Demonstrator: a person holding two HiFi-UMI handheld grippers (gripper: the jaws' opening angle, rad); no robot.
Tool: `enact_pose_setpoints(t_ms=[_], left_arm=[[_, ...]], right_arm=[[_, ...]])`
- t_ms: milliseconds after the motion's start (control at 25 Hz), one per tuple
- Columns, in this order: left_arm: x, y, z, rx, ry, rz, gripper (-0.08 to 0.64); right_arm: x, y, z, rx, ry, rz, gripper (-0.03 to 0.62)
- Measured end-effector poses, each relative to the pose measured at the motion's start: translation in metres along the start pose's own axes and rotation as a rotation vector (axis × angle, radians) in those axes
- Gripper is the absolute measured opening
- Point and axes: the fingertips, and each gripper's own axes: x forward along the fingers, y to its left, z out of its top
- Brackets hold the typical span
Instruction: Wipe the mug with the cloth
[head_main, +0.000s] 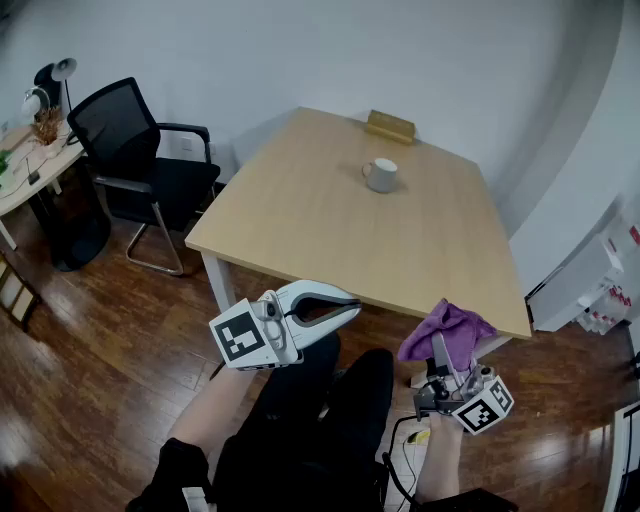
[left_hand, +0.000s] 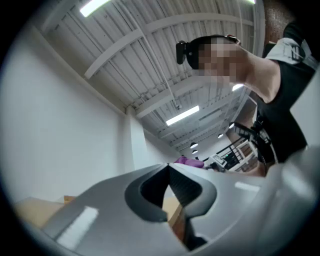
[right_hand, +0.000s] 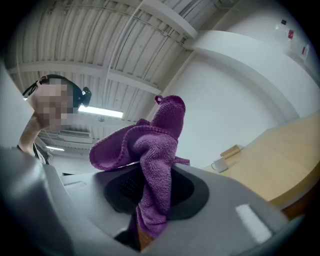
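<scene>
Evidently the wiping itself is not yet begun: the mug (head_main: 380, 175) stands upright on the table (head_main: 300, 210), well ahead of both pairs of jaws and touched by neither. The step in hand is judged to be the approach. It would be done well if the mug were first steadied and the cloth then brought against it. For that, the left gripper (head_main: 356, 308) would have to be opened before the mug is reached, and the body or the handle taken between its pads. A light mug on a smooth top is likely to slide or tip when rubbed from one side only. The cloth (right_hand: 156, 145) should be led in with its loose bunch foremost, so that fabric and not bare jaw is met by the glaze. The pinch should be kept firm, because only a narrow fold is caught and it could be dragged out by friction.

The left jaws are seen closed tip to tip in the left gripper view, with nothing between them. The right gripper (head_main: 441, 358) is clamped on the cloth. A purple fold is pinched between its pads, the greater part is bunched above and beyond the jaw tips, and a short tail hangs below them. Far beyond the right jaws and off to their right, the mug is seen near a small tan box (head_main: 390, 126) at the far table edge.
</scene>
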Motion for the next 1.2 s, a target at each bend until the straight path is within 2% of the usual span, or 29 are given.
enact_pose_setpoints(t_ms=[280, 480, 720, 1200], left_arm=[[0.012, 0.032, -0.008, -0.022, -0.012, 0.005, 0.021], [0.018, 0.05, -0.003, -0.005, -0.031, 0.021, 0.021], [0.002, 0.072, -0.014, 0.02, 0.008, 0.068, 0.021], [-0.013, 0.127, -0.012, 0.022, -0.027, 0.154, 0.021]], right_arm=[[0.023, -0.032, -0.006, 0.009, 0.026, -0.013, 0.087], [0.04, -0.049, -0.004, 0.007, 0.039, -0.003, 0.087], [0.067, -0.056, -0.006, 0.006, 0.071, 0.041, 0.087], [0.129, -0.078, -0.024, 0.013, 0.156, 0.095, 0.087]])
